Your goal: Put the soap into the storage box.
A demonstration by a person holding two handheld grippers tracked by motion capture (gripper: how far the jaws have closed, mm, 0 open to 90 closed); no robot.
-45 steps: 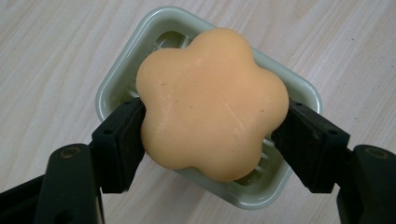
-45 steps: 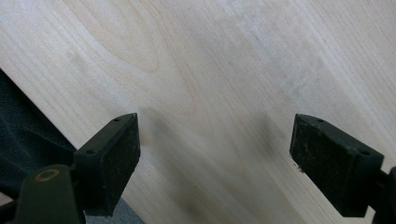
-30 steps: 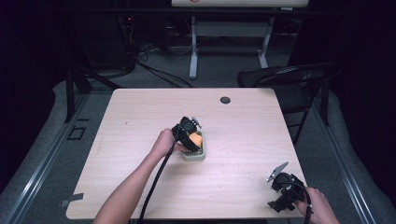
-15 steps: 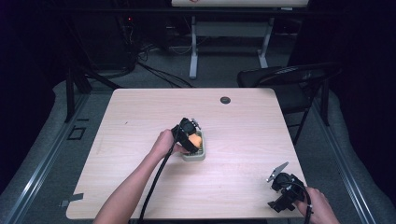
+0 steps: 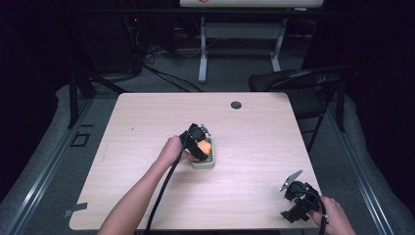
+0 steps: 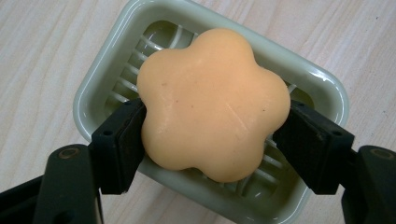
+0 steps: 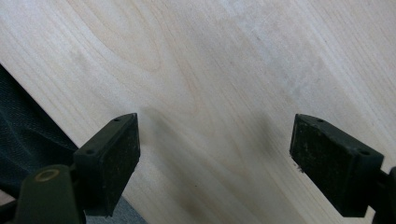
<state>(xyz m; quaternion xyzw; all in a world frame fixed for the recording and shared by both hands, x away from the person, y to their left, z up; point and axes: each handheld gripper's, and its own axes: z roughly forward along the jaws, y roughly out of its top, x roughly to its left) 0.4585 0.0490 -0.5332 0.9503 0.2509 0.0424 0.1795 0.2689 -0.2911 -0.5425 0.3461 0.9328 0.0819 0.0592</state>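
The soap (image 6: 212, 105), an orange flower-shaped bar, sits over the dish (image 6: 327, 86), a pale green ribbed tray, and is clamped on two sides by the black jaws of the left hand-held gripper (image 6: 210, 135). In the left gripper view the bar covers most of the dish's middle; whether its underside rests on the ribs or hangs just above them I cannot tell. In the high view the soap (image 5: 204, 147) and dish (image 5: 203, 164) lie near the middle of the desk (image 5: 147, 122), a little toward the near side, with the left hand-held gripper (image 5: 198, 142) coming in from the left.

Compared with the frames a second and half a second ago, almost nothing has shifted: the left hand-held gripper holds the soap at the same spot over the dish, and the right hand-held gripper (image 5: 298, 200) stays at the near right corner.

That right hand-held gripper (image 7: 215, 154) has its jaws spread wide with bare wood between them; in its own view the desk's near edge runs slantwise just by its left jaw, with dark floor beyond.

Around the dish there is open wood on every side: broad room to the left, far and right, less toward the near edge. A small dark grommet (image 5: 236, 105) sits near the far edge, well apart from the dish. A chair (image 5: 303, 81) stands off the far right corner.
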